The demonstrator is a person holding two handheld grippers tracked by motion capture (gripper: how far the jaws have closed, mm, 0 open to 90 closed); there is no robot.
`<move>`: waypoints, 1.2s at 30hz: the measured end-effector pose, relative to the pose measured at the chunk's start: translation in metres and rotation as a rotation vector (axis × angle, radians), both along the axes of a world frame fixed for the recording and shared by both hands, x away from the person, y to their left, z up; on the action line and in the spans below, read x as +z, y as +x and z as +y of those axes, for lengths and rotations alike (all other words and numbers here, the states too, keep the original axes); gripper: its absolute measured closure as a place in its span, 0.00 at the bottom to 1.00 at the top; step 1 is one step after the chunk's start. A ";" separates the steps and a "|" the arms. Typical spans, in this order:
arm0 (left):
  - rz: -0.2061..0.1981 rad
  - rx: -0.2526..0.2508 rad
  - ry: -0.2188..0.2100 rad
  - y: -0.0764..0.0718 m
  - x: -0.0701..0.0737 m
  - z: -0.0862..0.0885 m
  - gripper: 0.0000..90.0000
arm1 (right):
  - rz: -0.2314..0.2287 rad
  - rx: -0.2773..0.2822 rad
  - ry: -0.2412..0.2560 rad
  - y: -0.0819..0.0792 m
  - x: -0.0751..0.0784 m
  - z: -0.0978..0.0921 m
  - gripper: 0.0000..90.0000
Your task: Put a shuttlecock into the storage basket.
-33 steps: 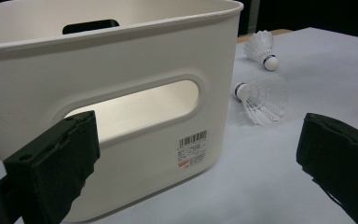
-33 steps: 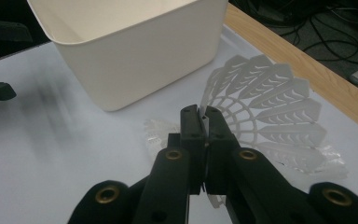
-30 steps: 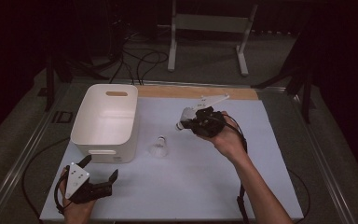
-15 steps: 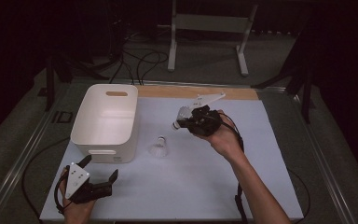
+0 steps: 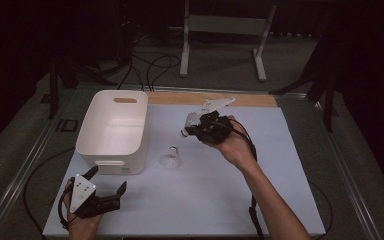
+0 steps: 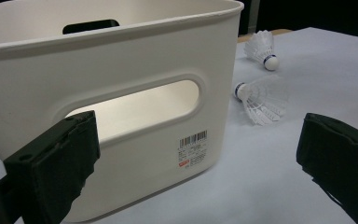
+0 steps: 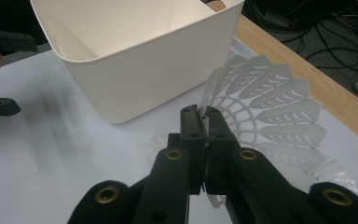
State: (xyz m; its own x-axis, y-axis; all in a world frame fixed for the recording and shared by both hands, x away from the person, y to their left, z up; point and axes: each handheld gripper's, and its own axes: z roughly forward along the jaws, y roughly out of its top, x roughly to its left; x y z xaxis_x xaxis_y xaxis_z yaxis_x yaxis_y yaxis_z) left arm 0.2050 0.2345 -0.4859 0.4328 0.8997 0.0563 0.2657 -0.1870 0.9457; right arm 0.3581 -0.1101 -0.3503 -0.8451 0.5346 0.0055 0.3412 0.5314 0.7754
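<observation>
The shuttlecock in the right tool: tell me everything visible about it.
The shuttlecock is white, with a skirt of translucent plastic-looking vanes spread like a fan. The right tool is shut on the skirt's edge, holding it above the white table, beside the white bin. In the high view it is tilted, its rounded cork end pointing down toward the bin. Nothing else touches it.

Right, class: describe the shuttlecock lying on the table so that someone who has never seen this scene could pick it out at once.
Start at the big white tub on the left of the white table. Just off its near right corner a white shuttlecock rests on the table, with nothing touching it. Its twin is farther back, off the table and pinched by its feathers in the right claw.
</observation>
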 end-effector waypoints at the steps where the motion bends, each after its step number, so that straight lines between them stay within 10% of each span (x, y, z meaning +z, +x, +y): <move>1: 0.000 0.000 0.000 0.000 0.000 0.000 0.00 | -0.002 0.002 0.001 0.000 0.000 0.001 0.99; 36: 0.001 0.000 0.003 0.000 0.000 0.000 0.00 | -0.015 0.012 0.037 0.011 0.015 0.021 0.99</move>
